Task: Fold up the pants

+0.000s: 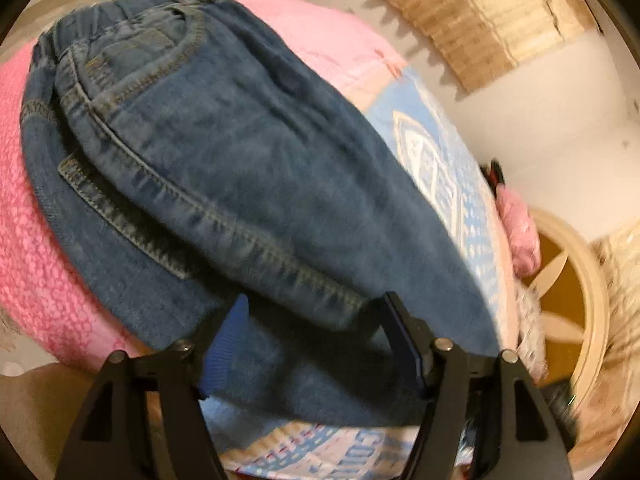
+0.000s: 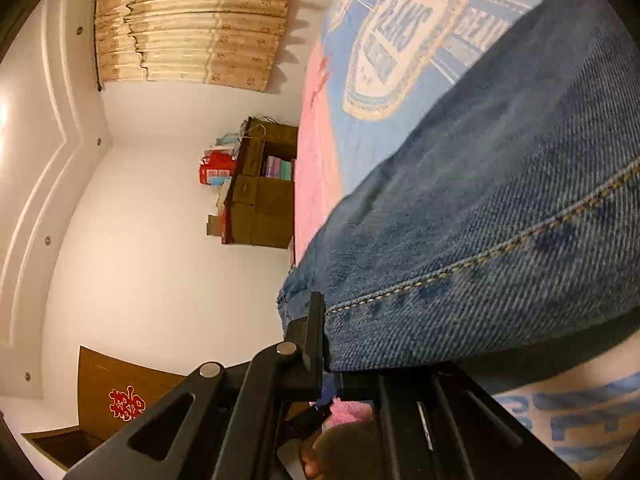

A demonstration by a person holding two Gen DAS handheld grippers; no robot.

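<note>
Pants [image 1: 240, 152] here are a small pair of blue jeans, lying on a bed covered by a blanket [image 1: 432, 152] that's pink on one side and light blue with a white badge print on the other. From the left wrist view you can see the waistband end up top, with the elastic waist and a stitched pocket, and the legs run down toward the camera. There's a fold already in them, one denim layer sitting on top of another with a yellow-stitched seam running diagonally across.

The left gripper [image 1: 316, 320] is angled down at the leg end of the jeans, fingers spread fairly wide, one on each side of the fabric. A bright blue ribbed bit [image 1: 228, 352] shows by the left finger; can't tell if it's a cuff or lining. I honestly can't tell whether the pads are pressing the denim or just straddling it, since the frame is motion-blurred.

The right gripper [image 2: 326, 336] is rolled over on its side, so the room looks tipped: wall, curtain [image 2: 192, 24] and brown boxes [image 2: 260, 196] all sideways. Its jaws are pinched down on a stitched edge of the jeans, and denim fills most of the right half of that view. Only one finger is clearly visible; the other is buried behind the fabric. Down low there's something pink and a dark rounded blob, too cut off to identify.
</note>
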